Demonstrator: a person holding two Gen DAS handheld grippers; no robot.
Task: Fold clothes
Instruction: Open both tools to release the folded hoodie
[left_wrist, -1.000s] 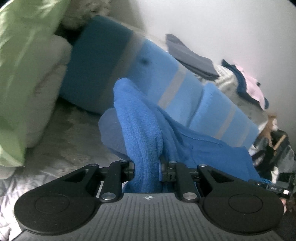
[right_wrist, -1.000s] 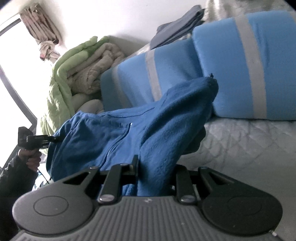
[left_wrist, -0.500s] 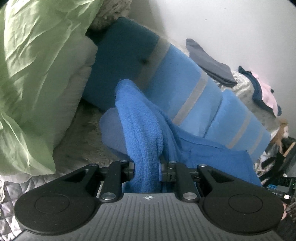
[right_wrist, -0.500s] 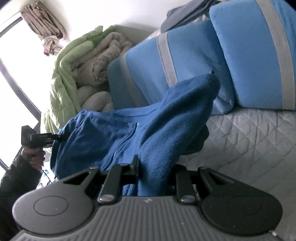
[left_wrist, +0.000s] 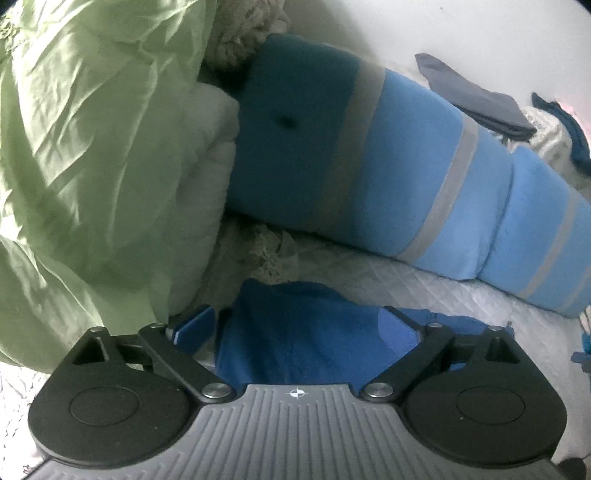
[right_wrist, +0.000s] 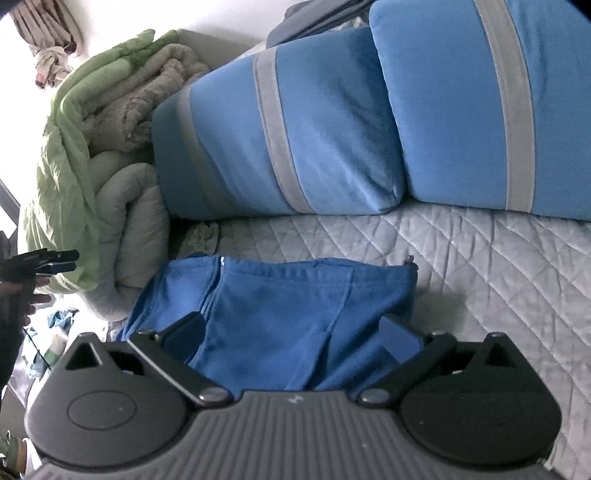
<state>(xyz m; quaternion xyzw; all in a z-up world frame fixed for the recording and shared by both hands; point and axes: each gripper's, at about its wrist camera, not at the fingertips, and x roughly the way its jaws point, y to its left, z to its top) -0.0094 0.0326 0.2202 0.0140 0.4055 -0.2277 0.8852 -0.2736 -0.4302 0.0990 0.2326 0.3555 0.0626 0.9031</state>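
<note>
Left wrist view: both the left gripper (left_wrist: 297, 328) and right gripper (right_wrist: 291, 332) have spread wide, releasing the blue fleece (right_wrist: 295, 295) onto the quilt (right_wrist: 480, 258).

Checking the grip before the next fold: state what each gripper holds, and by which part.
Nothing. Both the left gripper and the right gripper have open jaws, with the blue fleece jacket lying loose on the quilted bedspread.
</note>
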